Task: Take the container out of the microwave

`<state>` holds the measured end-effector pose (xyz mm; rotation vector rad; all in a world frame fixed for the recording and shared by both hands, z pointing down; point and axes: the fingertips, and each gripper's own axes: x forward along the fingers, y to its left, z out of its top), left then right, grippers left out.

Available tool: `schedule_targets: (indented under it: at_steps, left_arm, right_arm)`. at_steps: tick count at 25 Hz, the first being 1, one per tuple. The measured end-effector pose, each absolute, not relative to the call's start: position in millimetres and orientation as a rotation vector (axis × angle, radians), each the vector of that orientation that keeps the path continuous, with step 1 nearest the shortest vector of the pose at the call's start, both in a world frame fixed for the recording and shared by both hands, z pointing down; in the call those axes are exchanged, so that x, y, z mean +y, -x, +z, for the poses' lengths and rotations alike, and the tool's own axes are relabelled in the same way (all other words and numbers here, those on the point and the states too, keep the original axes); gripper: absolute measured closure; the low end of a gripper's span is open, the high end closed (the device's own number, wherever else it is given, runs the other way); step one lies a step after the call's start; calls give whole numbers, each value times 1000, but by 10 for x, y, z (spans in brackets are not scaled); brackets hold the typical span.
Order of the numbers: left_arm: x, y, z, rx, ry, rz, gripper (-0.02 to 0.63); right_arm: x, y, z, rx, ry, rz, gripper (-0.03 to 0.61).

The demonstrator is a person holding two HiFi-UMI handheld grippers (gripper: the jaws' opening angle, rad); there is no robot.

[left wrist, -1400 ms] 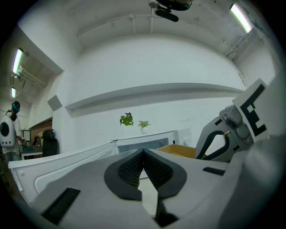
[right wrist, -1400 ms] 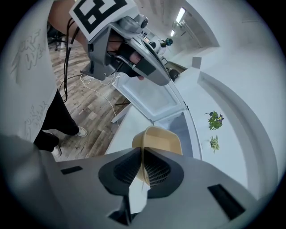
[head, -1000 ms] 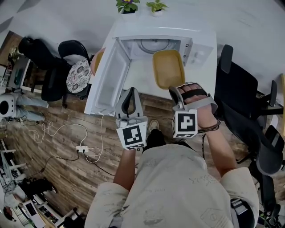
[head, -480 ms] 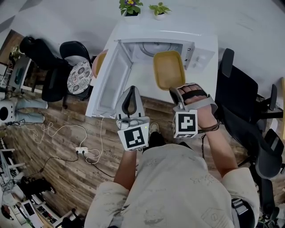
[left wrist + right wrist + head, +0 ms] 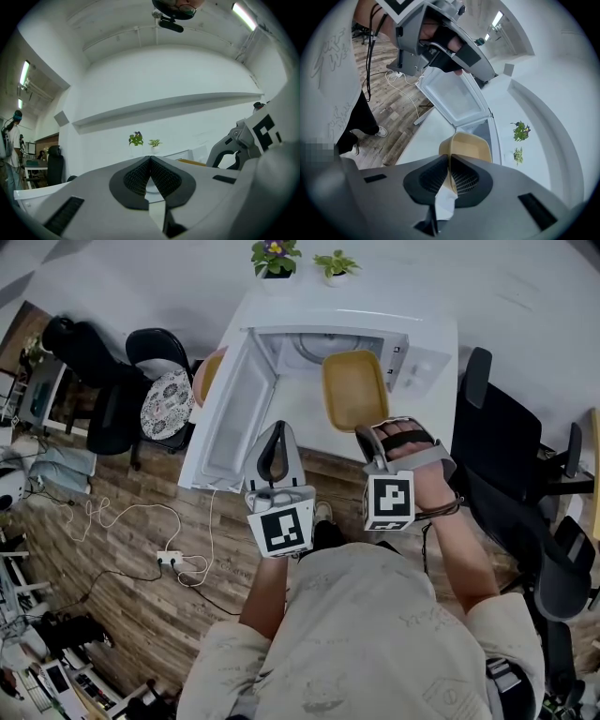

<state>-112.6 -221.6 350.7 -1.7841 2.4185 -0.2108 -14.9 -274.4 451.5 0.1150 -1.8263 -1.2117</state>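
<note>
Your right gripper (image 5: 449, 161): matt grey plastic, pads (image 5: 465, 180) black, cross-ribbed. Between them, the container (image 5: 468, 146) rim, smooth matt tan plastic. Beyond, microwave (image 5: 454, 99) smooth white. Underneath, floor (image 5: 131, 615) wood-grain planks.

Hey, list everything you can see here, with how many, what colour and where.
microwave: one, white, on the white table, door swung open
container: one, yellow, in front of the microwave opening
potted plants: two, green, behind the microwave
office chairs: several, black, both sides of the table
power strip: one, white, on the wood floor at left
left claw: one, grey, shut, empty, beside the open door
right claw: one, grey, shut on the container's near rim
</note>
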Motion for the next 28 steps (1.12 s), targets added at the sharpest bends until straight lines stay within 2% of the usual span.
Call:
schedule_targets:
  at_steps: [28]
  left_arm:
    - [-2217, 1116, 3500, 2422, 1781, -213, 606]
  right_arm:
    - [-2785, 159, 4473, -1852, -124, -1203, 541]
